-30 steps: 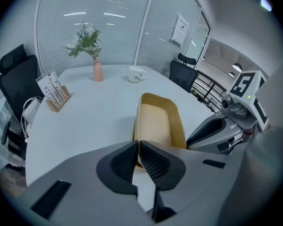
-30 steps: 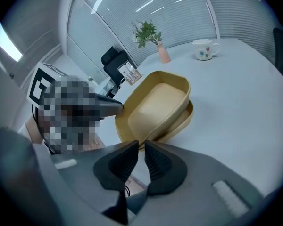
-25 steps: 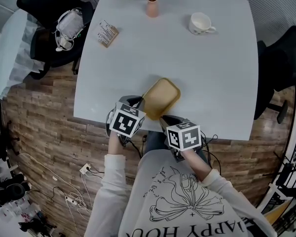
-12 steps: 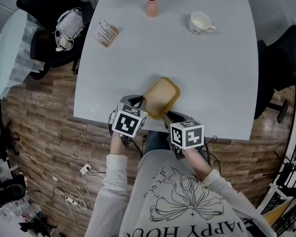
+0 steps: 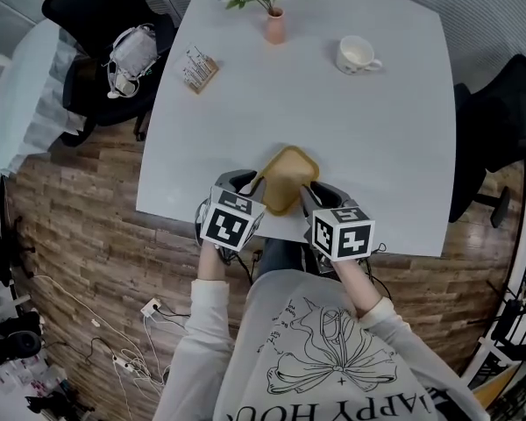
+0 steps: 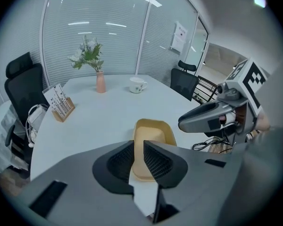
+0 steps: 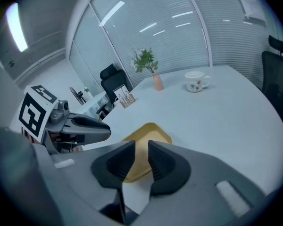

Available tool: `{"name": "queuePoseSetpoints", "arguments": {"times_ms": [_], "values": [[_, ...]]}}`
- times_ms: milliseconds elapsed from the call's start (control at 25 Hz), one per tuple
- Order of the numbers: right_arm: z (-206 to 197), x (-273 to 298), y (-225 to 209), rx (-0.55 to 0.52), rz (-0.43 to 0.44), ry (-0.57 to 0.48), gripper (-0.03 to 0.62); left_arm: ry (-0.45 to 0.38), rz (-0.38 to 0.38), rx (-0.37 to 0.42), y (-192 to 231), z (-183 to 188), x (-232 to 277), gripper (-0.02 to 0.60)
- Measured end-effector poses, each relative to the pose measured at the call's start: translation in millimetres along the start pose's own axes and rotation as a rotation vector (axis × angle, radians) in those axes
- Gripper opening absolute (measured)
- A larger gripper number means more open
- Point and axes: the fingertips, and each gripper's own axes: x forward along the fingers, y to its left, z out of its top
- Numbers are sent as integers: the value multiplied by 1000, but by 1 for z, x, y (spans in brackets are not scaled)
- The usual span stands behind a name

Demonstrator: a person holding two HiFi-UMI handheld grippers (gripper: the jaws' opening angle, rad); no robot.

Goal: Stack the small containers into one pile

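Note:
A tan, rounded-rectangle container [image 5: 287,178] sits on the white table [image 5: 377,147] near its front edge; whether it is a single one or several nested I cannot tell. My left gripper [image 5: 250,185] hovers at its left near corner. Its jaws have just been opening, and the container's rim [image 6: 153,135] shows through the gap untouched. My right gripper [image 5: 311,197] hangs at the container's right near side. Its jaws have also just been opening, with only the container [image 7: 148,133] and bare table beyond them. Each gripper shows in the other's view, the right [image 6: 203,119] and the left [image 7: 85,126].
A white cup [image 5: 355,55] stands at the back right, a pink vase with flowers [image 5: 274,26] at the back middle, and a wooden card holder [image 5: 199,68] at the back left. Black chairs flank the table. The table's front edge runs just under the grippers.
Both grippers' jaws have parted and drawn back a little from the container. The right gripper has shifted to the right and upward. The container stays on the table.

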Motion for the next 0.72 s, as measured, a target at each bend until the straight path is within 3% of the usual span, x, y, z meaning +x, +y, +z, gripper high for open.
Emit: {"name": "queuePoseSetpoints", "arguments": {"times_ms": [280,520,720], "values": [[63,-14,2,-127,-24,-161,64,-160,81,-8,-3,46,-26,46],[121,-30,11,-227,-51,-310,35,-356,250,-75,20,92,-65,37],[157,-43,15,-248,-53,-405,13,-495,315,-140,34,126,-94,35]]}}
